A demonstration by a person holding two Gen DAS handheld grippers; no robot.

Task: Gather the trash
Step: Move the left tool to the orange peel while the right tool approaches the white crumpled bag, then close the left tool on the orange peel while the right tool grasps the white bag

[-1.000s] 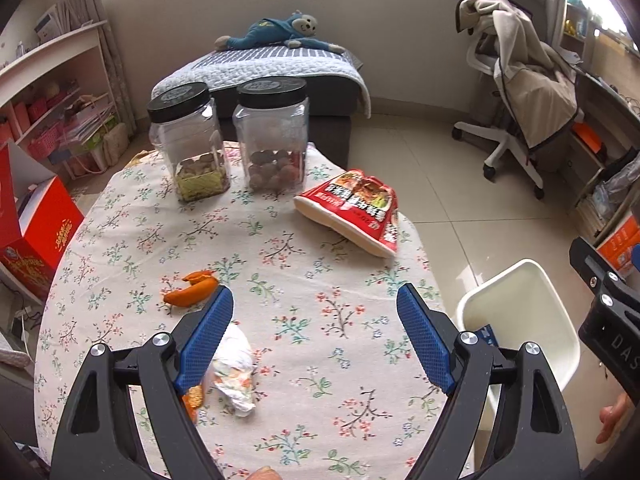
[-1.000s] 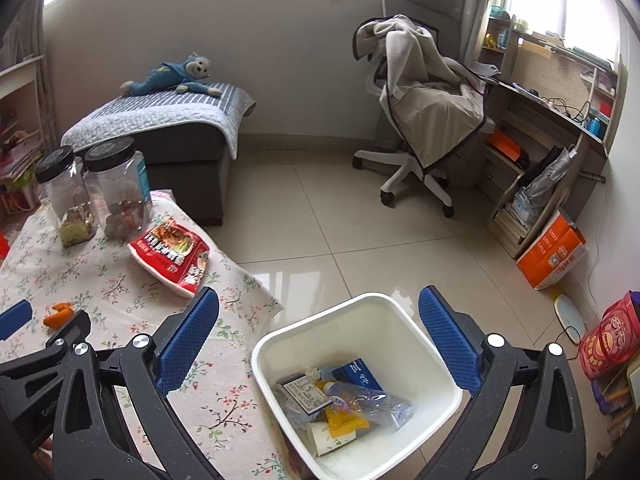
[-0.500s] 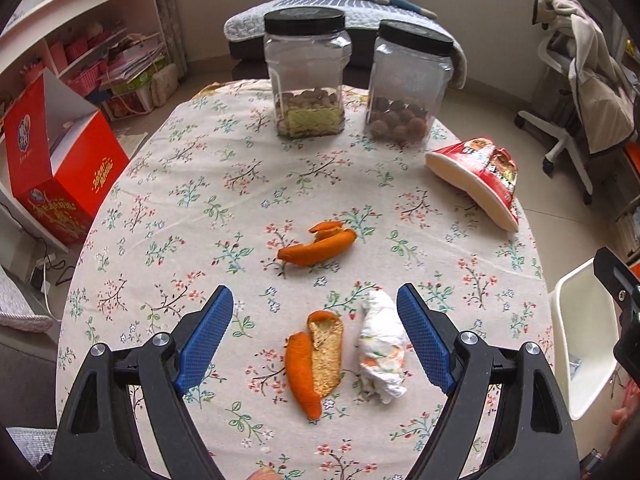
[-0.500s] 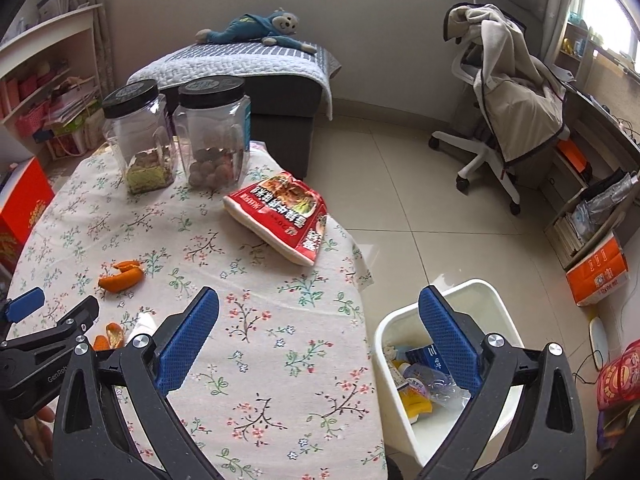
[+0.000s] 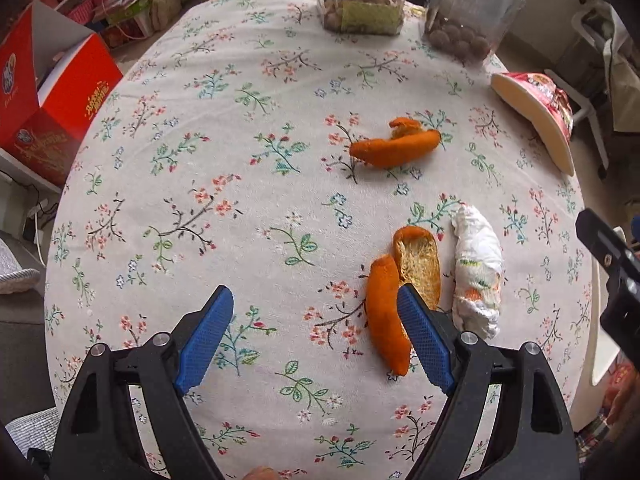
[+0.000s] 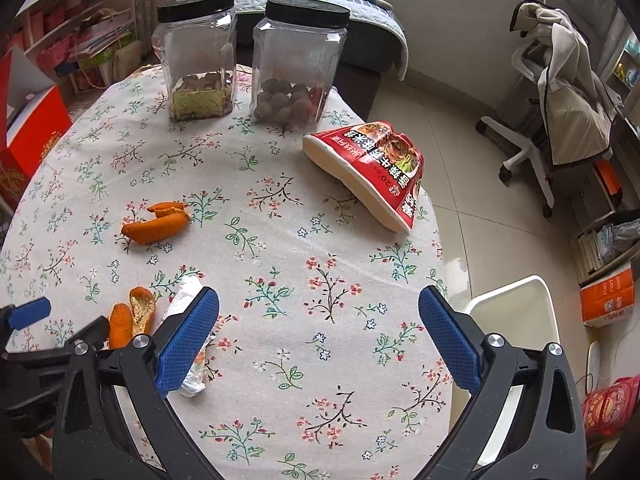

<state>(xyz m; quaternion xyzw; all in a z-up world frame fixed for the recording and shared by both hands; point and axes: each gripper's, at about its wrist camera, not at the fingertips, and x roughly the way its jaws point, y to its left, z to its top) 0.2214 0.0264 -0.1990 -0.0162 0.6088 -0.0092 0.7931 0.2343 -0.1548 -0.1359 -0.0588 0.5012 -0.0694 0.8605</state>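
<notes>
peel pair (image 5: 394, 280) left of, just beside tissue wad (image 5: 478, 268) | third peel (image 5: 394, 146) behind | jars (image 6: 244, 56) at table's far edge

The left gripper (image 5: 316, 320) has two black plastic arms with triangular cut-outs, each tipped by a blue pad (image 5: 206, 338) with a fine cross-hatched grip texture. Round silver screws (image 5: 161, 339) sit at the joints of the arms. The right gripper (image 6: 318, 332) is built the same: matte black frame, blue textured pads (image 6: 450, 338), and shiny screw heads (image 6: 495, 340) near the pivots. A sliver of skin (image 5: 262, 473) shows at the bottom edge of the left wrist view.
</notes>
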